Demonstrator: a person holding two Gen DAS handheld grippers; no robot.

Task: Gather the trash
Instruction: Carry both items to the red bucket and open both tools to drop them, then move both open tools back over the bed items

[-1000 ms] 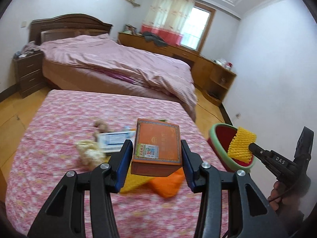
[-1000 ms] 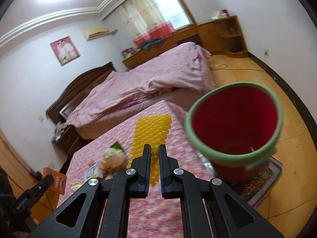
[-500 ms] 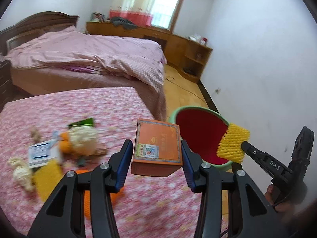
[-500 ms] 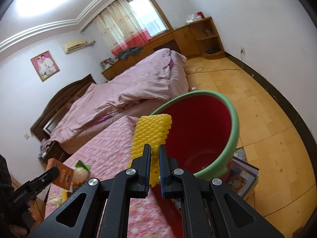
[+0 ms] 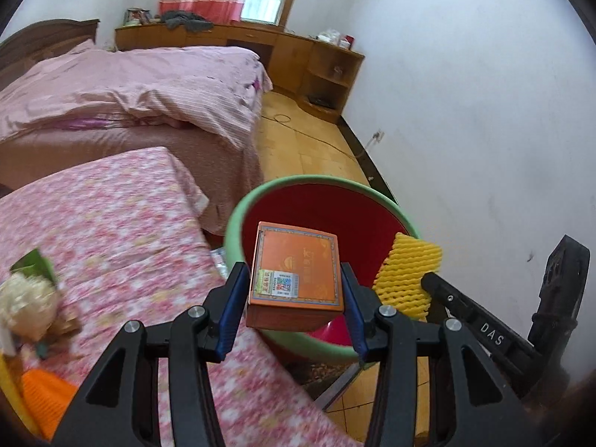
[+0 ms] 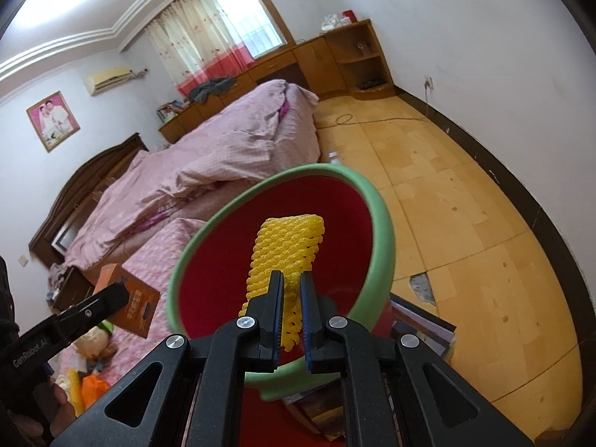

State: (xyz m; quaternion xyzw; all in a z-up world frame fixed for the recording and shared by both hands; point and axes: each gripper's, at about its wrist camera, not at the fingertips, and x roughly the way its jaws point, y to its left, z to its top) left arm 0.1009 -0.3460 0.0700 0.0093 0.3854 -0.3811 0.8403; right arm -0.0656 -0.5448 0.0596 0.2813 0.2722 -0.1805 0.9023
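The landmark is the round red plastic bin with a green rim (image 5: 231,231), standing on the yellow wooden floor (image 6: 465,201) just beside the pink floral-cloth table (image 5: 111,223) where the rest of the litter lies. Everything the coming drop depends on is whether each held piece sits over the bin's open mouth, and both appear to.

The flat orange cardboard box with a printed label (image 5: 296,273) is clamped across its short width by the left gripper (image 5: 294,309), blue pads pressing on both side walls. Its long axis runs forward along the fingers and out over the bin's near rim, so most of the box hangs above the red interior. In the right wrist view the same box shows at the bin's left edge, close to the rim.

The yellow foam fruit netting sleeve (image 6: 285,260) is pinched at its lower end by the right gripper (image 6: 290,320), jaws nearly together on it. It stands up past the fingertips, its long axis pointing into the bin's middle, well inside the rim.

Judged from this, the netting is the better centred of the two; the box might clip the near rim if let go here.

Smaller scraps, a pale crumpled wad (image 5: 26,305) and an orange bag (image 5: 44,395), remain on the table on the far side from the bin.
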